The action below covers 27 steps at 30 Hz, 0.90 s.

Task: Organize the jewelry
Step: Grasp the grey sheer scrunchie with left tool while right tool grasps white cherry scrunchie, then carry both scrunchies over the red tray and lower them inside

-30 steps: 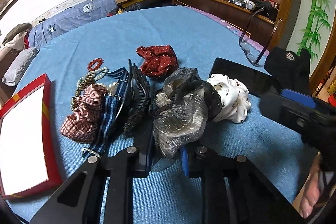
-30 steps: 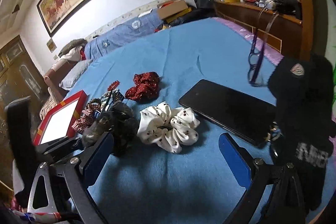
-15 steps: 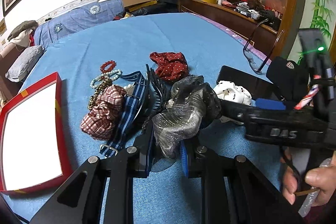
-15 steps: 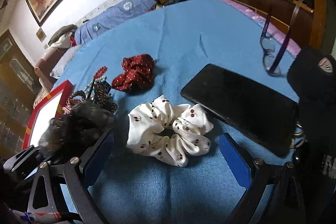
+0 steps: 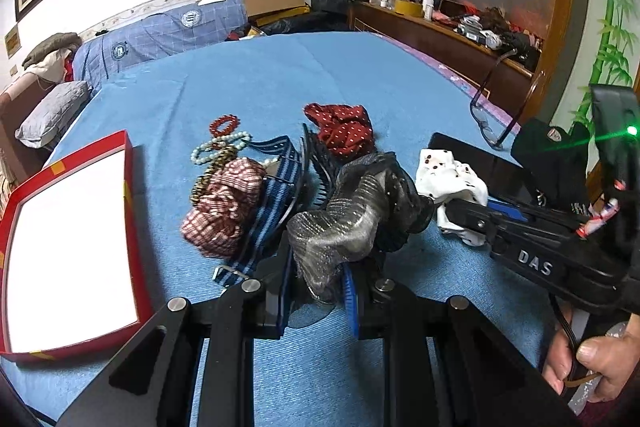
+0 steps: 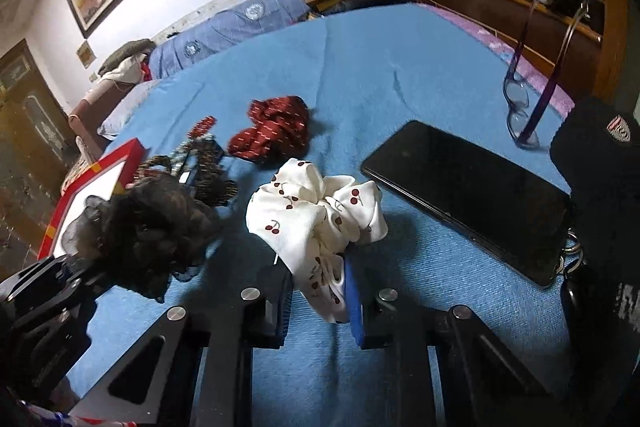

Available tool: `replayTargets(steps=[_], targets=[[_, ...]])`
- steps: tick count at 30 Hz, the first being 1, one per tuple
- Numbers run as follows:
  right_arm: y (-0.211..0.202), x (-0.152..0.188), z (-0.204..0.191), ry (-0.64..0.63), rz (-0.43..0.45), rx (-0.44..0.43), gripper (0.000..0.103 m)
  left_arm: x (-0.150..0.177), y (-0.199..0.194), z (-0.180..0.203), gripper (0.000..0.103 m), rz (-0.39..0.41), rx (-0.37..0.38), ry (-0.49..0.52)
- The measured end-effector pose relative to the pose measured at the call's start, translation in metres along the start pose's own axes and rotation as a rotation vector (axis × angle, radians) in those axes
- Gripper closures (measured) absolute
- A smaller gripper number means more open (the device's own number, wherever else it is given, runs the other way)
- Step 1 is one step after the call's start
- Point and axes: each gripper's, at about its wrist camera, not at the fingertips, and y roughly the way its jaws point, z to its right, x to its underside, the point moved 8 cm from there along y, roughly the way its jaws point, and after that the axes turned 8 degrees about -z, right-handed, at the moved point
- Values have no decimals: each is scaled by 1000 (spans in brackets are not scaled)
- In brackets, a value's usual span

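Both grippers are gathering scrunchies off the bed (image 5: 260,87). The left gripper (image 5: 316,291) pinches the grey scrunchie (image 5: 352,215) near the bed's front edge; the right gripper (image 6: 318,297) pinches the white scrunchie (image 6: 316,211). Next, I judge, both carry them to the red box (image 5: 132,195) at the left edge.

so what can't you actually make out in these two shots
- Left wrist view: the silver-grey scrunchie held in the left gripper hides part of the black hair comb.
- Left wrist view: the right gripper covers the near part of the white cherry scrunchie and most of the phone.
- Right wrist view: the bracelets are too small to count.
- Right wrist view: the red box is half hidden.
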Motion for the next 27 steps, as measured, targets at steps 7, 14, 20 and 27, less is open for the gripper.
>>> replayTargets(steps=[7, 14, 20, 27], targets=[[-23, -4, -26, -40, 56, -19, 78, 1, -23, -16, 83, 40, 8, -34], [-34, -7, -58, -95, 69, -51, 78, 4, -48, -45, 83, 82, -11, -87], [-35, -11, -95, -159, 68, -91, 78, 8, -63, -78, 83, 107, -42, -141], [-26, -17, -138, -224, 44, -140, 78, 12, -76, -122, 83, 129, -84, -217]])
